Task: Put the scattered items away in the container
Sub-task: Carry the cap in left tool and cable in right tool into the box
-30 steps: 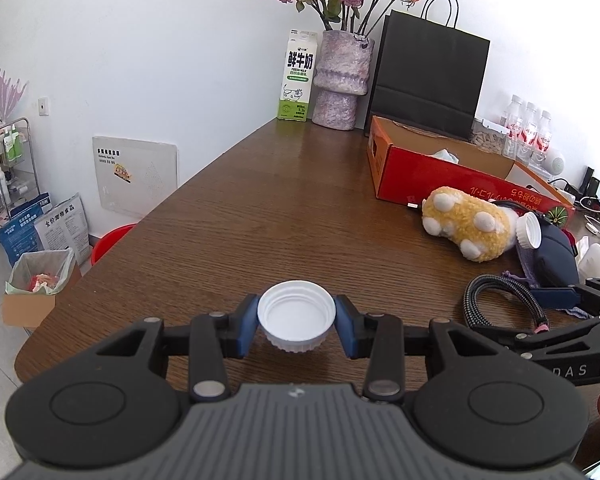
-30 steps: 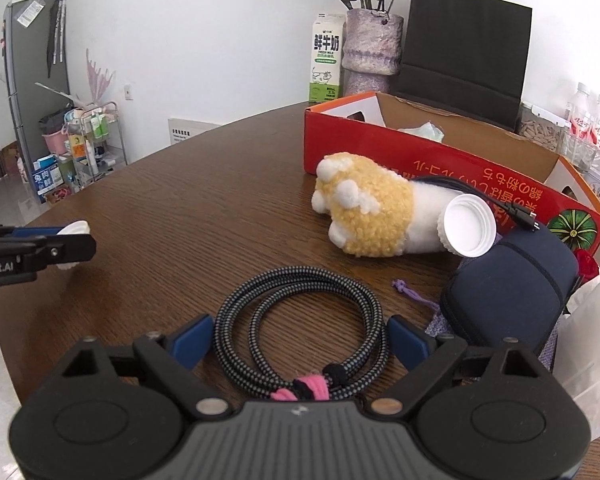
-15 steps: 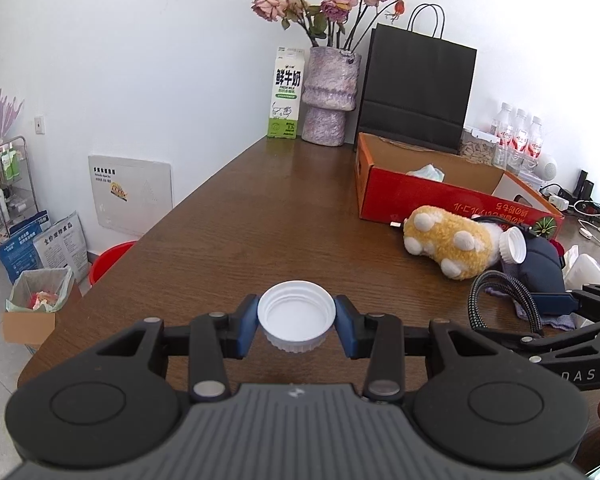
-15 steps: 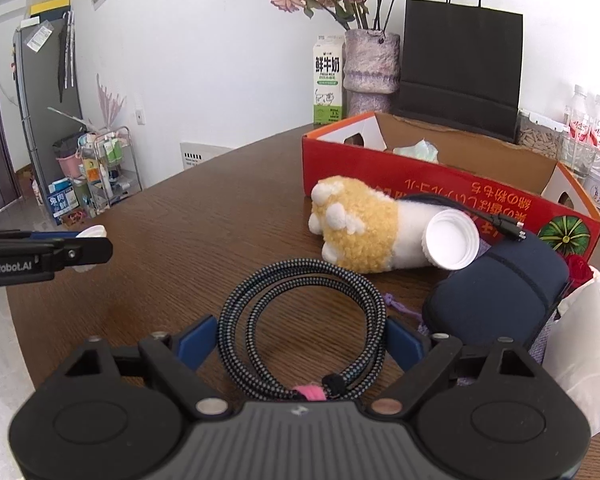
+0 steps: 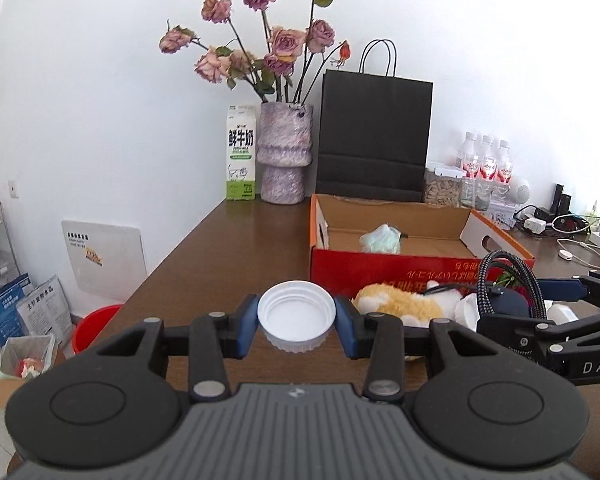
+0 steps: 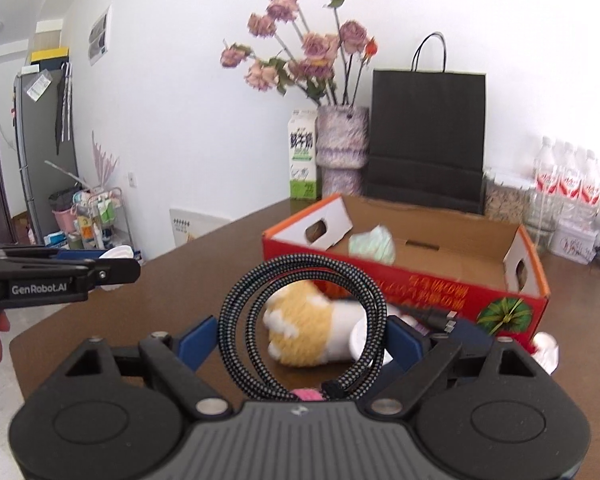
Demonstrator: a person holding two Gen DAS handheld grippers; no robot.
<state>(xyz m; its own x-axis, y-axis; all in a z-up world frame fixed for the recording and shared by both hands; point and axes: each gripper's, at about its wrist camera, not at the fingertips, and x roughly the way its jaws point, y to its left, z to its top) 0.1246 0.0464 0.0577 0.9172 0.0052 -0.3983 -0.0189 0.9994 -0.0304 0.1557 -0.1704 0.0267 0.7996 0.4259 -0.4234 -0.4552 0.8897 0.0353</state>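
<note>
The counter (image 5: pixel 236 240) is carrying the red box (image 5: pixel 388 268), open-topped near its far edge, with only a pale crumpled wad (image 6: pixel 374 245) lying inside. Just in front of the box the plush toy (image 6: pixel 300 324) is lying on its side, soft and light enough to be squeezed anywhere along its body, with a dark pouch (image 5: pixel 508 304) touching it on the right. The right tongs (image 6: pixel 296 340) are standing wide and gripping the coiled cable (image 6: pixel 300 320) across its loop, holding it clear of the counter; the braided coil is looking springy and limp, so pinching across both sides, near its pink tie, is probably keeping it from unwinding. The left tongs (image 5: pixel 296 320) are clamping the white cap (image 5: pixel 296 314) by its ribbed rim, open side up; it is likely light, stiff and a little slick, so the ribs are the best hold.
</note>
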